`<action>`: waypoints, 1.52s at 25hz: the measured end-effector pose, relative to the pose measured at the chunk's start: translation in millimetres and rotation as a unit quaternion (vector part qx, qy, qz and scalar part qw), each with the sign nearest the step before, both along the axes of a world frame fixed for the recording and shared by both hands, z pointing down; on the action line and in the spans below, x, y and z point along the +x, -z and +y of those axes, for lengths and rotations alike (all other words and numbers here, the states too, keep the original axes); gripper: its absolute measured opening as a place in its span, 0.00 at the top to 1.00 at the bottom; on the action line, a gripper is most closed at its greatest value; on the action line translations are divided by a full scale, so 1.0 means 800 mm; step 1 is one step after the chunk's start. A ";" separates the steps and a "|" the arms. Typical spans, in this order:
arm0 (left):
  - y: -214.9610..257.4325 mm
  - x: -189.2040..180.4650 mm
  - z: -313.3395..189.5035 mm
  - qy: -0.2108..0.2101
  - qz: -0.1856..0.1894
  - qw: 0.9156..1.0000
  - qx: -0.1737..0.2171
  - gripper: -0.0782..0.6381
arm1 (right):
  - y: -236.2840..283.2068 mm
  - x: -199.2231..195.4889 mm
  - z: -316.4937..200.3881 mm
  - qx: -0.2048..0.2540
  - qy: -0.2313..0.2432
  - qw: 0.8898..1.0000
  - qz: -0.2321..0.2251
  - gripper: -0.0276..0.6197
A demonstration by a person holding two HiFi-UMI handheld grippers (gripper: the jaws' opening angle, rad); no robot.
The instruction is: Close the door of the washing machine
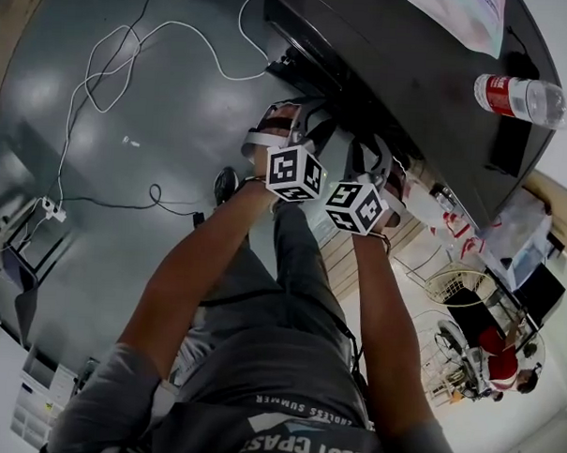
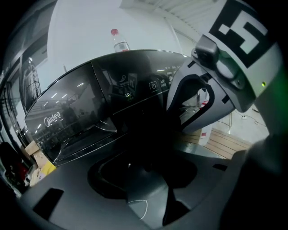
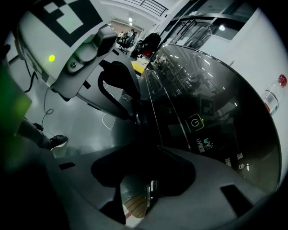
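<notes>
A dark front-loading washing machine stands in front of me, its glossy control panel and detergent drawer filling both gripper views. The door itself lies in shadow under the grippers and I cannot make it out. My left gripper and right gripper are side by side, close against the machine's front below its top edge. Floor shows through the gap between the left jaws and between the right jaws. I see nothing held in either.
A water bottle lies on the machine's top. White cables and a power strip are on the grey floor at the left. A wooden pallet and a wire basket are at the right. My shoe is near the machine.
</notes>
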State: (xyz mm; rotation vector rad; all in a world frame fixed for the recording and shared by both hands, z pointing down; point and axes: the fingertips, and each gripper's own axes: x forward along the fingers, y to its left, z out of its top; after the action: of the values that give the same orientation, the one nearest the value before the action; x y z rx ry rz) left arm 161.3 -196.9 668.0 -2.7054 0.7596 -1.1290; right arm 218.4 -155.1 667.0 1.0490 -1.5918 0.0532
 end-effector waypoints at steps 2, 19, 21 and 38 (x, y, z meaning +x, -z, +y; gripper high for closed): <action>0.002 0.002 -0.003 0.005 -0.005 1.000 -0.005 0.59 | 0.001 0.002 -0.003 0.005 -0.019 1.000 -0.001 0.66; 0.000 0.004 -0.008 0.015 0.013 0.997 -0.069 0.56 | 0.001 0.004 -0.005 0.007 -0.080 0.997 -0.005 0.65; 0.000 0.003 -0.008 0.012 0.016 0.997 -0.070 0.56 | 0.001 0.003 -0.006 0.005 -0.082 0.997 -0.001 0.65; -0.001 0.004 -0.017 -0.038 0.027 0.994 -0.100 0.51 | 0.002 0.001 -0.012 0.014 -0.111 0.994 0.014 0.63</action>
State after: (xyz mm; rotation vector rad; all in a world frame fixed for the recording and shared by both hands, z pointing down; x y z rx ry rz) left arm 164.1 -210.5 668.8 -2.9112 0.5719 -1.1777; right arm 219.5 -164.3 665.1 1.2404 -1.4492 0.1665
